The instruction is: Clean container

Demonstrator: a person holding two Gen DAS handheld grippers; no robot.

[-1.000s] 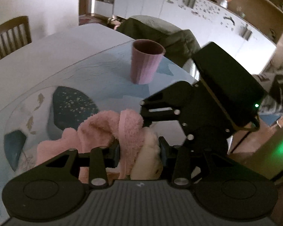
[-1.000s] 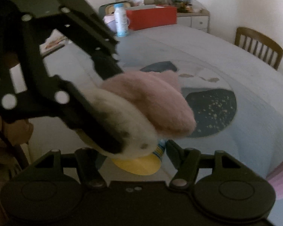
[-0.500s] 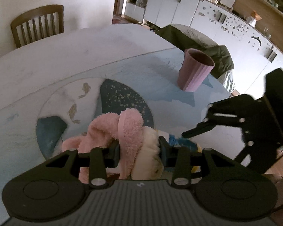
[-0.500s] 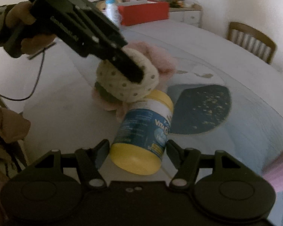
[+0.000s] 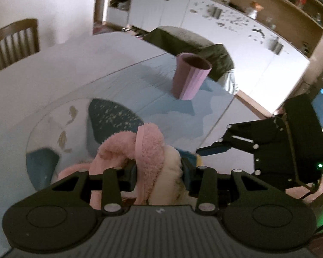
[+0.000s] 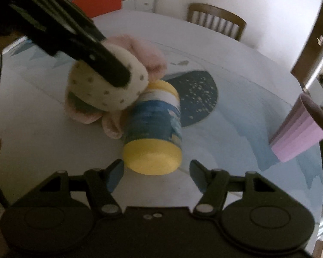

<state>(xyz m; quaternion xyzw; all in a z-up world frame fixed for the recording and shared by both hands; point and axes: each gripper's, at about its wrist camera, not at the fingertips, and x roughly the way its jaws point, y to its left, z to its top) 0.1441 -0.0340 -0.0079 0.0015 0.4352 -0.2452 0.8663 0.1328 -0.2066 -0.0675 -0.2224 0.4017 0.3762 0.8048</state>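
Pink and cream fluffy terry cloth (image 5: 152, 161), bunched into a thick wad, is pinched between the two fingers of the left gripper (image 5: 159, 169), whose jaws are closed tight on it; the pink folds spill ahead of and to the left of the fingertips. In the right wrist view the same cloth (image 6: 109, 90) shows its cream, dotted side, pressed against the upper end of the container just past where it touches.

That container is a cylindrical plastic bottle with a blue label and a yellow cap and base (image 6: 155, 126). It lies tilted with its yellow end toward the right gripper (image 6: 156, 172), just ahead of the gap between that gripper's fingers. Those fingers stand wide apart, one on each side of the yellow end, and neither blue pad appears to touch the bottle. In the left wrist view only a sliver of blue and yellow of the bottle (image 5: 191, 155) shows just right of the cloth.

Beyond the fingertips lies a glass-topped table with a pale blue and dark teal pattern (image 6: 236, 107). A ribbed lilac tumbler (image 6: 299, 129) stands on it, well off to the right of the right gripper's fingers.
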